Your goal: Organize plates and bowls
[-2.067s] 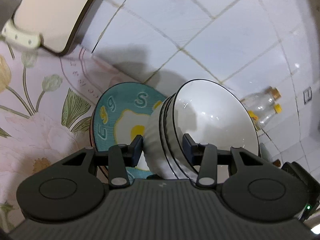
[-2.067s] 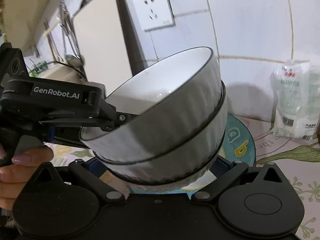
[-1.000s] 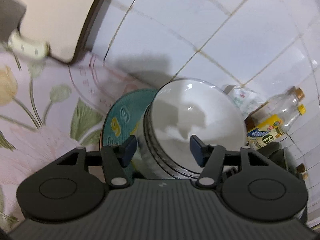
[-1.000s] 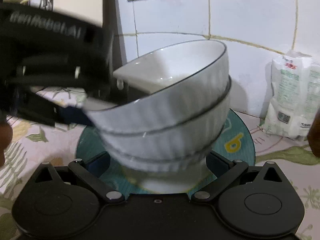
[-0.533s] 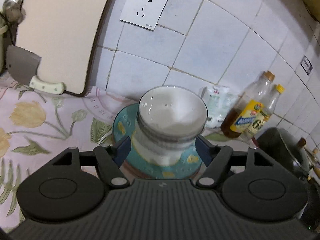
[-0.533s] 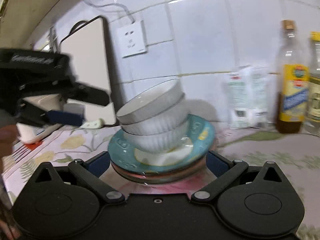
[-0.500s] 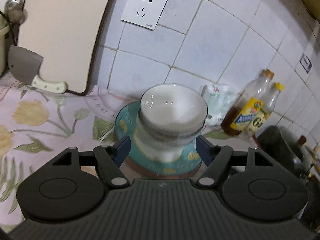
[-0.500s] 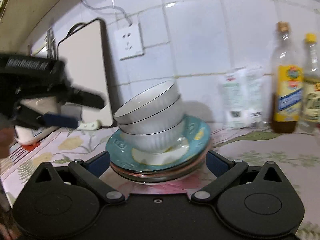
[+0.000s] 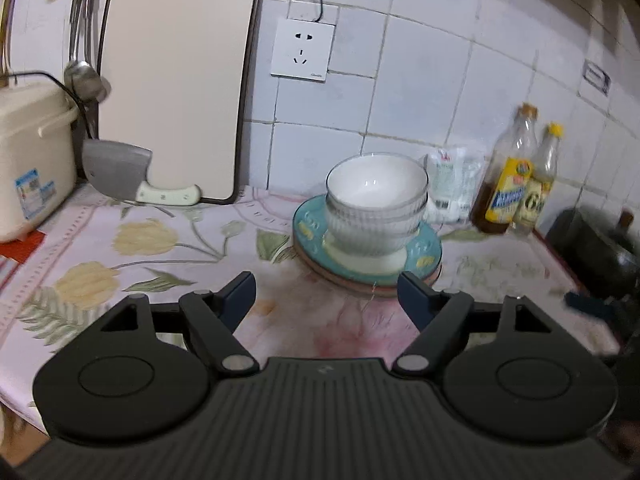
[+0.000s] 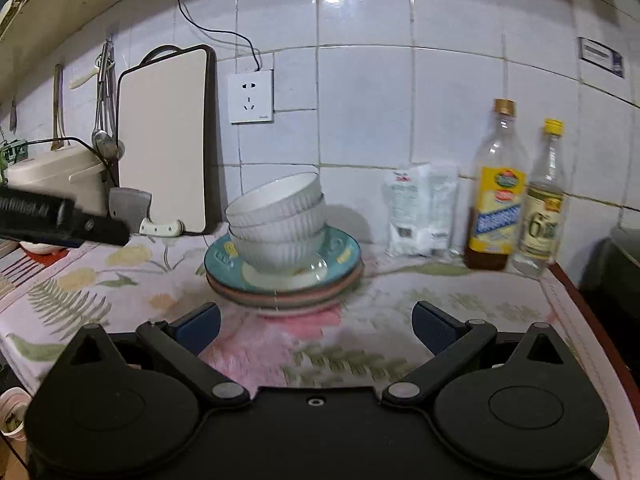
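Fingers (image 9: 240, 294) of both grippers spread, empty; three bowls (image 10: 280, 220) on stacked plates (image 10: 344, 264).

Three white ribbed bowls (image 10: 278, 224) nested, top one tilted, on stacked plates (image 10: 344, 258); teal plate uppermost.

You have three white bowls (image 10: 276, 220) nested on a stack of plates (image 10: 284, 276), whose number you cannot tell. Two bottles (image 10: 496, 196), one cutting board (image 10: 162, 140) and one cleaver (image 9: 120, 172) are there too.
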Tool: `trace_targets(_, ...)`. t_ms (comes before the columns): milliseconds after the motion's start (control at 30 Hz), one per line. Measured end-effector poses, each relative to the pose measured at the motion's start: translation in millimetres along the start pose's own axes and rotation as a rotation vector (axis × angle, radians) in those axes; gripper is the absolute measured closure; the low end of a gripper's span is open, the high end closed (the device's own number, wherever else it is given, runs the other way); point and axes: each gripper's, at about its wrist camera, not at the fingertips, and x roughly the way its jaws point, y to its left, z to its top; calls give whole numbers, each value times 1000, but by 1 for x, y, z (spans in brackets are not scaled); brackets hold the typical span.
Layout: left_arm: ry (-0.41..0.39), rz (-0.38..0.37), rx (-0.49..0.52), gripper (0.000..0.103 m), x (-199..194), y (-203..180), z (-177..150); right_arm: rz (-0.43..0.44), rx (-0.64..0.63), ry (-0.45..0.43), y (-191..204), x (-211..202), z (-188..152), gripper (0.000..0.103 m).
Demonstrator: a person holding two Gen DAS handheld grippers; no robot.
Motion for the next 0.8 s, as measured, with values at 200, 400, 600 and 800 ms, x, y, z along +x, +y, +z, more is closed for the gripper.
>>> trace_targets(200,-31,-7,41,10,-27,-3,-15,-50,48,11,-3,-32,-8,0)
trace_targets(400,-31,-2,104,0,-31,-19,-29,-99,76,40,-1,-52,-5,0)
trace_targets(600,-9,51,91,0,-30,-24,-44,-55,49,-23,3,-86,-11,0)
trace_targets(800,44,41,136,0,-36,-40,-56,-77,27,-58,11,-97,-23,0)
